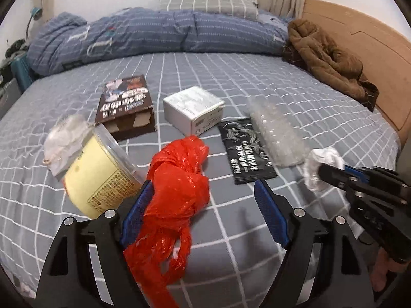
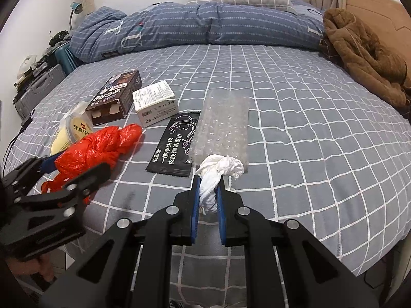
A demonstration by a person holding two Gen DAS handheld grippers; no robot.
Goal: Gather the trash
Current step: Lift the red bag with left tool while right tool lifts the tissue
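Note:
A crumpled red plastic bag (image 1: 177, 200) lies on the bed between the fingers of my left gripper (image 1: 203, 187), which is wide open around it, the left pad touching it. It also shows in the right wrist view (image 2: 95, 151). My right gripper (image 2: 208, 179) is shut on a crumpled white tissue (image 2: 218, 172), held just above the sheet; it shows at the right of the left wrist view (image 1: 321, 166). On the bed lie a yellow tub (image 1: 100, 177), a brown box (image 1: 125, 105), a white box (image 1: 194, 107), a black wipes packet (image 1: 244, 151) and bubble wrap (image 1: 277, 133).
The grey checked bed sheet (image 2: 308, 128) fills both views. A rolled blue duvet (image 2: 200, 28) lies across the far side, a brown jacket (image 2: 367, 54) at the right by the wooden headboard (image 1: 372, 59). Suitcases (image 2: 38, 87) stand left of the bed.

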